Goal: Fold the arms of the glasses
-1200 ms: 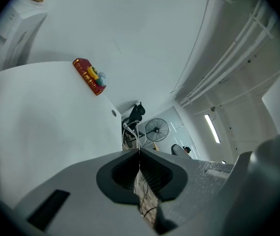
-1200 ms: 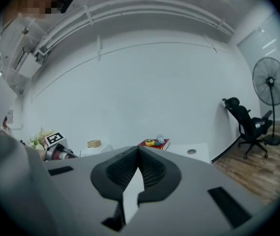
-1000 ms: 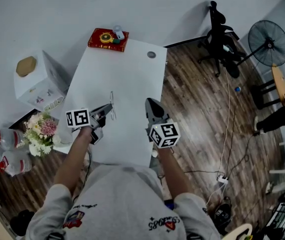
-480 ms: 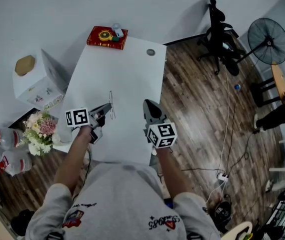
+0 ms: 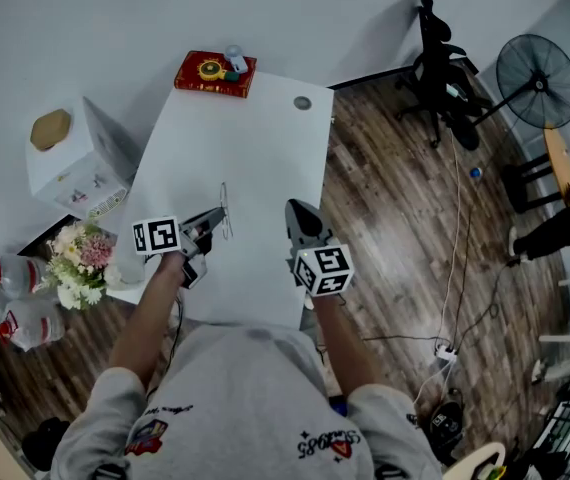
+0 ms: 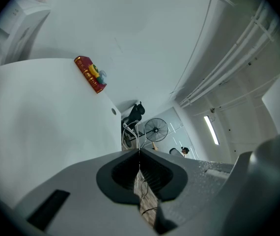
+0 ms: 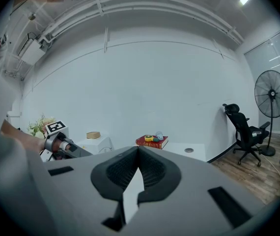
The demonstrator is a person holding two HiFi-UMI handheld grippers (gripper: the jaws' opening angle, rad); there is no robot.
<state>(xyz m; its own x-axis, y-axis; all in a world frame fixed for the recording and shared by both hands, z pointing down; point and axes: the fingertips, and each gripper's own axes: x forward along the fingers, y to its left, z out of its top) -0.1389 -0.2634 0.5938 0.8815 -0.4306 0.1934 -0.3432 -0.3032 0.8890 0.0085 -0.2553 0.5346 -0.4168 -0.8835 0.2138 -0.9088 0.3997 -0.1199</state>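
Observation:
The thin wire-framed glasses [image 5: 224,203] are held just above the white table [image 5: 265,138], left of its middle. My left gripper [image 5: 219,212] is shut on them. In the left gripper view, a thin wire loop of the glasses [image 6: 125,130] sticks out beyond the closed tips of the left gripper [image 6: 139,151]. My right gripper [image 5: 295,206] is over the table's right part, a short way right of the glasses. It is shut with nothing in it. In the right gripper view, the right gripper [image 7: 139,148] has its jaws together, and the left gripper's body [image 7: 64,144] shows at the left.
A red book [image 5: 215,74] with small items on top lies at the table's far edge, and a round hole [image 5: 302,102] is near the far right corner. A white box [image 5: 70,163] and flowers [image 5: 83,263] stand left of the table. An office chair [image 5: 443,68] and a fan [image 5: 537,83] are to the right.

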